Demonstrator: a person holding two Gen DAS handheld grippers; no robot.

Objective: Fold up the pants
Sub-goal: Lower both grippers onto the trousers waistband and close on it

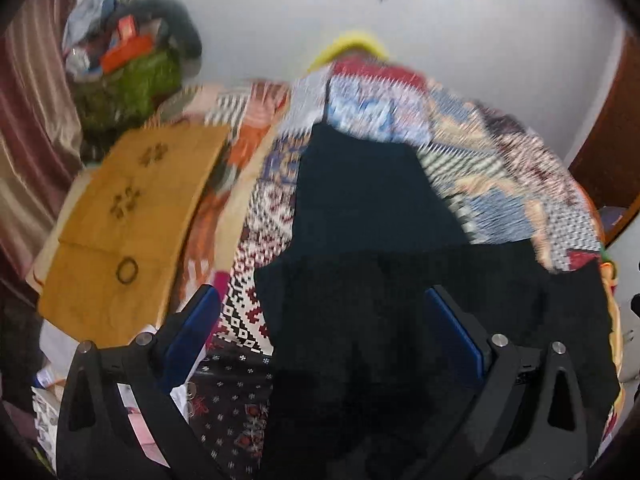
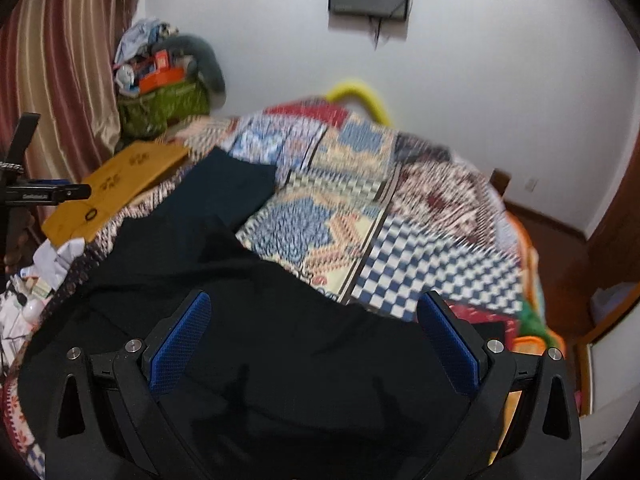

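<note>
Looking down both wrist cameras, I see the dark pants (image 1: pixel 360 208) spread flat on the patchwork quilt (image 2: pixel 404 264) of the bed, one leg running away toward the white wall (image 2: pixel 480 60). My left claw (image 1: pixel 320 320) hangs released over the near end of the pants, and my right claw (image 2: pixel 314 320) is likewise spread wide above the cloth, gripping nothing. A yellow-brown cushion (image 1: pixel 132 216) lies just left of the pants.

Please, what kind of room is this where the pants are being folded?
Most likely a bedroom in a home. The dark pants lie on a bed covered by a patchwork quilt, striped curtains hang on one side, and a green basket heaped with things stands in the corner.
</note>
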